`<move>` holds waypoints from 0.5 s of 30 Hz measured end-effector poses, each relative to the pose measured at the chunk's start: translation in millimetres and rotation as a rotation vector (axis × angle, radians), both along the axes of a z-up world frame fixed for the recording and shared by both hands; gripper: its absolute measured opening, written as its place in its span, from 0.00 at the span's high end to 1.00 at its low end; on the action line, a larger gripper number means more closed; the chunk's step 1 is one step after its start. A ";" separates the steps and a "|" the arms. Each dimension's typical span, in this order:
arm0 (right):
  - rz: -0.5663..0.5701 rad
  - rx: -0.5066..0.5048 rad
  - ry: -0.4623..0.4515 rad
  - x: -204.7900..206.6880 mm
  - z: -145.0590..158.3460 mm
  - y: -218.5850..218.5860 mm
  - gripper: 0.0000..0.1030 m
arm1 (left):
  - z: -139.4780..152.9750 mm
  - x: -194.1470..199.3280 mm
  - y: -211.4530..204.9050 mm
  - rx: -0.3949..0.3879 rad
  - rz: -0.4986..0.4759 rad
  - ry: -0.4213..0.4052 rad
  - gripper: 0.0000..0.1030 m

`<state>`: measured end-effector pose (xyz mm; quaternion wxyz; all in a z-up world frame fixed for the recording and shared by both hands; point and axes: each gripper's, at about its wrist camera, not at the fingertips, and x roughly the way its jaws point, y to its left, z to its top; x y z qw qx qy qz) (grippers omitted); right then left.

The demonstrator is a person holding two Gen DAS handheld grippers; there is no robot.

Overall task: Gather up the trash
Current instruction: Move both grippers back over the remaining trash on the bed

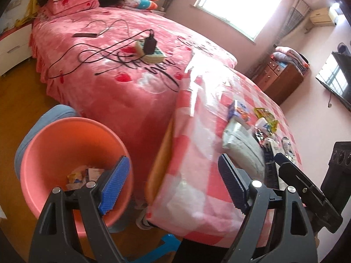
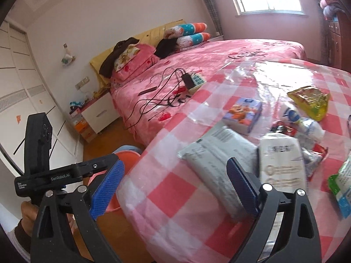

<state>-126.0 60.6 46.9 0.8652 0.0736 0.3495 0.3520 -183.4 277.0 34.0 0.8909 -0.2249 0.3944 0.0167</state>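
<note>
Both grippers hang empty over the near edge of the table [image 2: 175, 192], which wears a pink checked cloth under clear plastic and carries the litter. The left gripper [image 1: 173, 188] has its blue pads spread wide with nothing between them; it straddles the gap between the table edge and the pink bucket [image 1: 43, 144] on the floor, where a few wrappers already lie at the bottom. The right gripper [image 2: 175, 188] is just as wide and likewise clasps nothing. The nearest piece is the grey packet [image 2: 217, 151], lying flat just ahead of the right gripper and a little toward its right finger, its long axis running slantwise from near left to far right. Beside it stands a white packet [image 2: 280, 162], with a small carton [image 2: 243, 114] and a yellow wrapper [image 2: 311, 100] farther back. The right hand looks nearer to the heap; the left is nearer the bucket, so the packet would probably be taken across its narrow width
</note>
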 end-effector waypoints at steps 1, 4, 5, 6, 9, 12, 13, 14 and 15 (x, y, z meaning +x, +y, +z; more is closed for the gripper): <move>-0.007 0.003 -0.002 0.4 0.4 -4.3 0.10 | 1.3 1.2 -4.8 0.001 -0.008 0.000 0.19; -0.024 0.006 -0.010 2.2 1.5 -13.1 0.09 | 2.9 5.3 -15.9 0.009 -0.023 0.002 0.19; -0.029 0.006 -0.012 3.3 2.0 -15.8 0.09 | 3.6 7.1 -21.6 0.012 -0.031 0.004 0.19; -0.036 0.006 -0.014 3.8 2.1 -18.9 0.09 | 3.7 8.2 -24.1 0.014 -0.035 0.005 0.19; -0.050 0.022 -0.011 6.6 2.9 -30.5 0.08 | 4.5 12.0 -35.6 0.021 -0.053 0.010 0.19; -0.067 0.031 -0.010 9.0 2.8 -41.0 0.08 | 5.4 16.0 -46.7 0.029 -0.072 0.014 0.19; -0.073 0.034 -0.012 10.3 3.4 -45.1 0.08 | 6.1 17.4 -50.9 0.032 -0.079 0.014 0.19; -0.079 0.035 -0.014 11.0 3.9 -48.4 0.08 | 6.3 18.7 -53.1 0.034 -0.083 0.015 0.19; -0.084 0.036 -0.016 10.7 4.1 -51.5 0.08 | 6.9 20.2 -57.3 0.037 -0.090 0.016 0.19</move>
